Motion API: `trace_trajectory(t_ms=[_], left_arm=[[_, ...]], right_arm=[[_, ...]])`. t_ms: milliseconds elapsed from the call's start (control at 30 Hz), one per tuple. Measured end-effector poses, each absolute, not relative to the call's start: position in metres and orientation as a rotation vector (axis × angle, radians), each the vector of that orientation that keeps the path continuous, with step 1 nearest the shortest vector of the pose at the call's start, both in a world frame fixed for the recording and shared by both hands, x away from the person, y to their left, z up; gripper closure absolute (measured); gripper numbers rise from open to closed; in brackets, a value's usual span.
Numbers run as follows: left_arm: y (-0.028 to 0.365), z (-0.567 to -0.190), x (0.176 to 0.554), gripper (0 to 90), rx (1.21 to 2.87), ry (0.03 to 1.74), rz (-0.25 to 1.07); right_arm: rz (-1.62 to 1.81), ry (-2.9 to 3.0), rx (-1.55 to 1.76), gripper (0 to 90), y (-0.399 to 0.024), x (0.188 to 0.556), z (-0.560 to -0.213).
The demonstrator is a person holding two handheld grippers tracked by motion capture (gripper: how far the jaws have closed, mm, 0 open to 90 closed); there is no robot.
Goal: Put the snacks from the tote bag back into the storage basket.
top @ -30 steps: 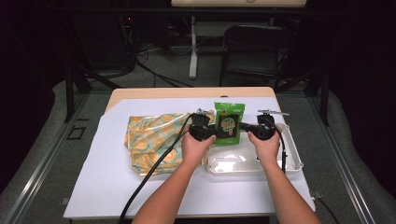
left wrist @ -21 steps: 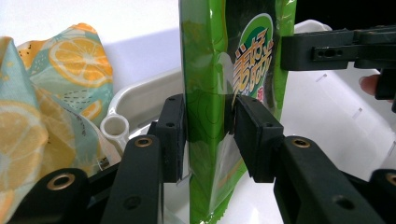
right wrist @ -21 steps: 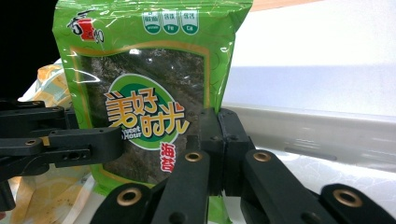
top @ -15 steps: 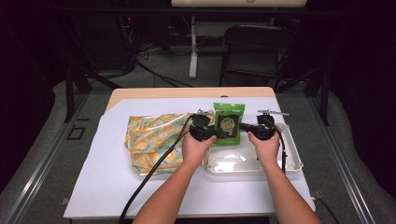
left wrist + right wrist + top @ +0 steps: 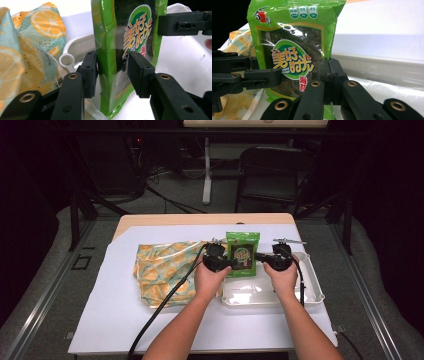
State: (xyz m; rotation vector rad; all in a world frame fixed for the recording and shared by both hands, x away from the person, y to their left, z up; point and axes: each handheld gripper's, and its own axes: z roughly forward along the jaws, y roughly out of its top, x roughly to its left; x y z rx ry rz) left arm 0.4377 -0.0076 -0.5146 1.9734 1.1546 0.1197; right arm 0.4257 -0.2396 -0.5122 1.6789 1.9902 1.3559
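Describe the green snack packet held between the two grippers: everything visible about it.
The green snack packet is a glossy plastic pouch with a dark window showing seaweed-like sheets, a round green-and-yellow logo and Chinese lettering. It is held upright above the white tray, beside the orange-print bag. The left gripper straddles one side edge, pads near both faces; the right gripper pinches the other edge.

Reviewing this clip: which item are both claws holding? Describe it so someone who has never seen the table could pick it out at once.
On the white-covered table, look right of centre, above the white tray. Between the left claw and the right claw a green snack packet stands upright, pinched at both side edges. Unlike the orange-slice patterned bag lying flat to its left, it is glossy green with a dark window and round logo.
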Motion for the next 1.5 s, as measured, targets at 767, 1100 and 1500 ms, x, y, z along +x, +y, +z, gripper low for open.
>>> trace_trajectory(t_ms=[767,1100,1500], left_arm=[[-0.002,-0.501,0.429,55.1,2.013,1.116,0.219],[0.018,-0.488,0.416,55.9,1.979,1.073,0.247],[0.063,-0.473,0.399,56.1,1.865,1.050,0.260]], right_arm=[[1.347,1.968,1.722,90.0,-0.239,0.430,-0.517],[1.360,1.949,1.791,90.0,-0.243,0.435,-0.520],[1.316,1.946,1.861,90.0,-0.241,0.443,-0.520]])
